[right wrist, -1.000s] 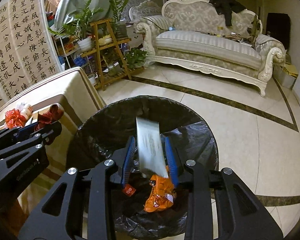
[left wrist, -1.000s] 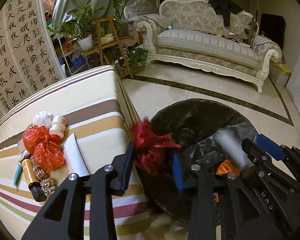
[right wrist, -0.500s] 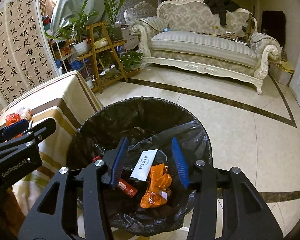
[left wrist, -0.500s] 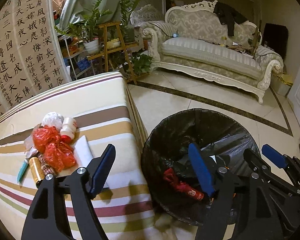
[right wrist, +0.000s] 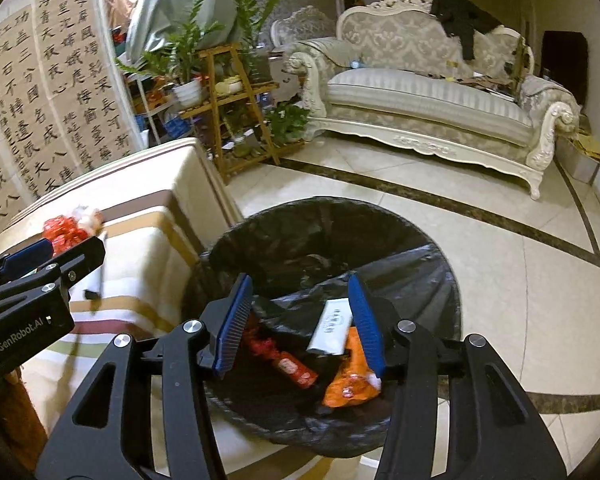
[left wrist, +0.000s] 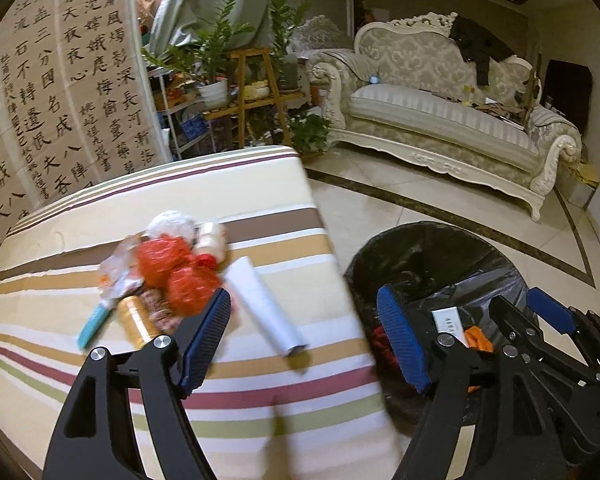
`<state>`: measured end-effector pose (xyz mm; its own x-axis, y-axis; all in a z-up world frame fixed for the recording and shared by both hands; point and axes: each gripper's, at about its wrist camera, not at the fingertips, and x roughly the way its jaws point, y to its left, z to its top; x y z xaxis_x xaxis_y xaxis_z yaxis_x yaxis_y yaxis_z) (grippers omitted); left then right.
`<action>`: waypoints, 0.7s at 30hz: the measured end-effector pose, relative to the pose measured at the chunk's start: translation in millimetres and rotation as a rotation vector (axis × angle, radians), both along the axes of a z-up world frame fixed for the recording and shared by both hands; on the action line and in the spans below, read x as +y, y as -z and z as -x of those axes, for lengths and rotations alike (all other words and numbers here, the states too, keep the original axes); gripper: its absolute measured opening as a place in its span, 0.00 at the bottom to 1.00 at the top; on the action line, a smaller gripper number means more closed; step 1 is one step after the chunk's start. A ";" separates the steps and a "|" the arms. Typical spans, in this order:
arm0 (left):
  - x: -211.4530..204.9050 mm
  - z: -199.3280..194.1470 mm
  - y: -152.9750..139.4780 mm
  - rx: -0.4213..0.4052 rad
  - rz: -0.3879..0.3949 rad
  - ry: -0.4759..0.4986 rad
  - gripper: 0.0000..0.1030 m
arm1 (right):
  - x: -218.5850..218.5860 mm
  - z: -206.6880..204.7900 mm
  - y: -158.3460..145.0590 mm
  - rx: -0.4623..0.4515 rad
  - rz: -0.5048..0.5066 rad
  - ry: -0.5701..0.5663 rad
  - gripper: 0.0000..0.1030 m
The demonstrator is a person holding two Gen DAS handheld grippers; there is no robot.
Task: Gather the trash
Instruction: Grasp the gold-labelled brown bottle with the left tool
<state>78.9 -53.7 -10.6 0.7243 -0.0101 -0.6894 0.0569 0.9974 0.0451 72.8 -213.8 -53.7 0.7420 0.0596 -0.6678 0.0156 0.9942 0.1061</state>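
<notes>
**Both tools empty, bin half filled, trash pile left on counter**

Sofa [left wrist: 452, 120] far ahead of both tools, across the tiled floor [right wrist: 480, 240], dark garment draped on its back. Calligraphy panel [left wrist: 52, 92] far left of the left tool, plant stand [left wrist: 256, 92] with potted plants beside it.

Counter [left wrist: 180, 200] with striped cloth sits under and ahead of the left tool [left wrist: 304, 332]. Bin [right wrist: 440, 280] with black liner stands on the floor just right of the counter edge, directly under the right tool [right wrist: 300, 320].

Left tool: jaws wide apart, nothing between the pads; left finger over the counter, right finger over the bin rim. Right tool: jaws partly apart, nothing gripped, hanging above the bin mouth. Each tool shows at the edge of the other's view, close side by side.

In the bin, below the right tool: white packet [right wrist: 332, 326], orange wrapper [right wrist: 348, 384], red wrapper [right wrist: 288, 364].

Trash pile on the counter, just ahead of the left tool's left finger: white tube [left wrist: 264, 308] lying nearest, running toward the counter edge; red crumpled bags [left wrist: 176, 272] touching each other; small white bottle [left wrist: 212, 240] and crumpled white paper [left wrist: 172, 222] behind them; gold bottle [left wrist: 138, 322] and teal item [left wrist: 94, 326] on the left side, with a clear wrapper [left wrist: 116, 272]. Pile is blurred, small items hard to identify. Nothing stands between left tool and pile.
</notes>
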 end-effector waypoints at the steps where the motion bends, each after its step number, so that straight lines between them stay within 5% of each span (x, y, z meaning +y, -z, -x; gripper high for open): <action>1: 5.4 1.9 -0.2 0.000 0.000 -0.010 0.71 | 4.9 0.4 -0.8 -0.001 0.001 -0.009 0.47; 21: 110.5 1.7 18.8 0.083 0.012 -0.245 0.71 | 72.5 3.2 -2.3 0.010 0.002 -0.158 0.48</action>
